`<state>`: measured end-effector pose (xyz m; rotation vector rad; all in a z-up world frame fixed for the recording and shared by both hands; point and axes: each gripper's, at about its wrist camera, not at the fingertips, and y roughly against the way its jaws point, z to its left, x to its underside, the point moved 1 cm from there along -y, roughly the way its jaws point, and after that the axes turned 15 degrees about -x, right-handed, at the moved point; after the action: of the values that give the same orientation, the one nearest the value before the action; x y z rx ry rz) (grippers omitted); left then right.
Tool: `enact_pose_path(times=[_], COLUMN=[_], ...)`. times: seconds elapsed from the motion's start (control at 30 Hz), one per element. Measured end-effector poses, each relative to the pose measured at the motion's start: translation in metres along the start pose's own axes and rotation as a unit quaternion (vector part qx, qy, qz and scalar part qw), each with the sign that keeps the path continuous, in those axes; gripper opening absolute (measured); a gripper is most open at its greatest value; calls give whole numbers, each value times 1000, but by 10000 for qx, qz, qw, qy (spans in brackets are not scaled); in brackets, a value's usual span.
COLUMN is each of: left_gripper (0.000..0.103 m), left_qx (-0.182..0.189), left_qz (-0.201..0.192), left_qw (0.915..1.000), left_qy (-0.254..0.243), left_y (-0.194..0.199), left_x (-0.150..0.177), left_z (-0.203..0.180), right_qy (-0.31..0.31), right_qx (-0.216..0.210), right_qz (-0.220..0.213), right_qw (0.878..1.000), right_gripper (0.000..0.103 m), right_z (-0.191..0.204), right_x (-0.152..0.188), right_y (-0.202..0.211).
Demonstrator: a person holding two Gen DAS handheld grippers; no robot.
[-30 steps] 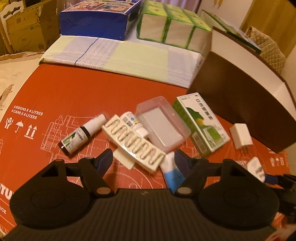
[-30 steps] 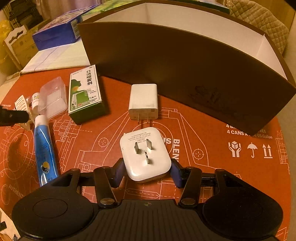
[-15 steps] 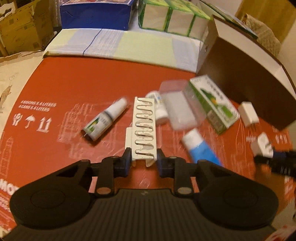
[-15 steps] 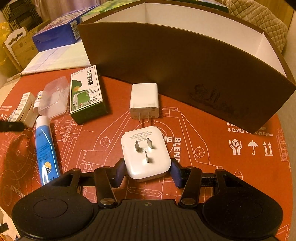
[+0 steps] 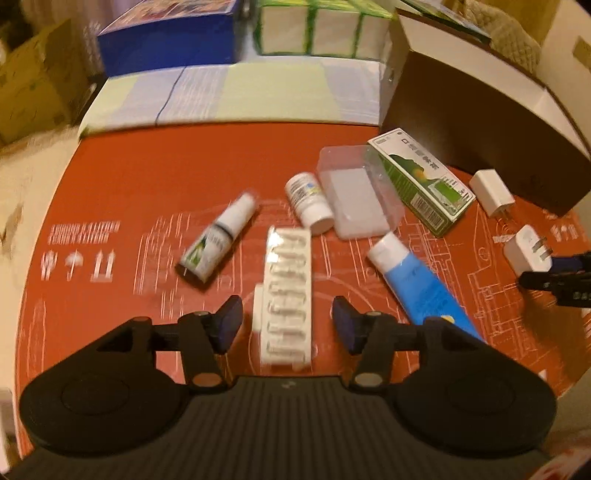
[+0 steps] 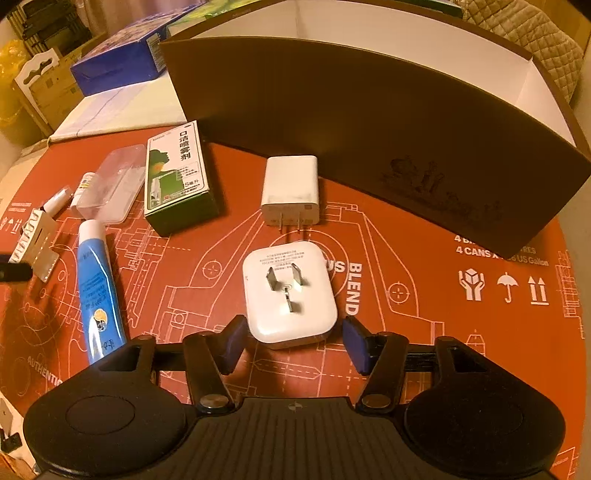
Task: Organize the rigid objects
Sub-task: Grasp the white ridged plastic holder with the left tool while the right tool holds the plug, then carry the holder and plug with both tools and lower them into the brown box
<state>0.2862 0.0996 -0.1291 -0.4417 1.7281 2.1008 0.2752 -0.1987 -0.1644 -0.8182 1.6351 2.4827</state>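
Observation:
A white ribbed clip strip (image 5: 286, 291) lies on the red cardboard between the fingers of my left gripper (image 5: 288, 323), which is open around it without touching. Beside it lie a small spray bottle (image 5: 218, 242), a white pill bottle (image 5: 308, 201), a clear plastic case (image 5: 356, 199), a green box (image 5: 421, 181) and a blue tube (image 5: 424, 288). My right gripper (image 6: 293, 341) is open with a rounded white plug adapter (image 6: 290, 293) lying prongs up between its fingertips. A second white charger (image 6: 291, 190) lies just beyond it.
A large brown box with a white inside (image 6: 369, 96) stands open behind the objects. A blue box (image 5: 166, 35), green-and-white cartons (image 5: 321, 26) and a folded cloth (image 5: 236, 94) lie at the back. Cardboard boxes (image 5: 33, 81) stand at the far left.
My left gripper was shut on the clip strip half a second ago; now it has opened and the strip lies loose between its fingers. The right gripper has stayed in place and opened slightly.

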Motion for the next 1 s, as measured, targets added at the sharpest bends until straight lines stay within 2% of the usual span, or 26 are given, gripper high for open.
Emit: enact_pose_path(times=[0.13,0.2,0.4,0.67,0.73,0.77,1.0], left_gripper=[38,24,24,24,24,24,24], left_qx=[-45,-63,-95,-197,-230,-238,-255], left_qz=[6,30,33,78,87,83,19], left_qw=[9997,9995,9996,9997,9996,9996,9996], left_qy=[-252,-309,-257,-155,-151,-144,-129], left_y=[-11,-14,-12,-4,-2,-2,10], left_x=[-9,-10,-4,5,5,6,6], left_z=[-13,-18,-21,-16,-17,-17,-21], right_qy=[66,112,318,403,413,405,431], right_qx=[-36,-56,-56,-78,-59,-119,-162], right_qz=[-97,-137,-179,-10,27,47,110], right_qw=[9999,9998,9993,9992,9991,9991,9989], right_gripper=[58,58,58,58,55,47,46], right_z=[1,2,6,3,3,3,4], right_x=[-1,-3,-12,-15,-14,-14,-10], right_y=[4,6,2,-9,-11,-11,-7])
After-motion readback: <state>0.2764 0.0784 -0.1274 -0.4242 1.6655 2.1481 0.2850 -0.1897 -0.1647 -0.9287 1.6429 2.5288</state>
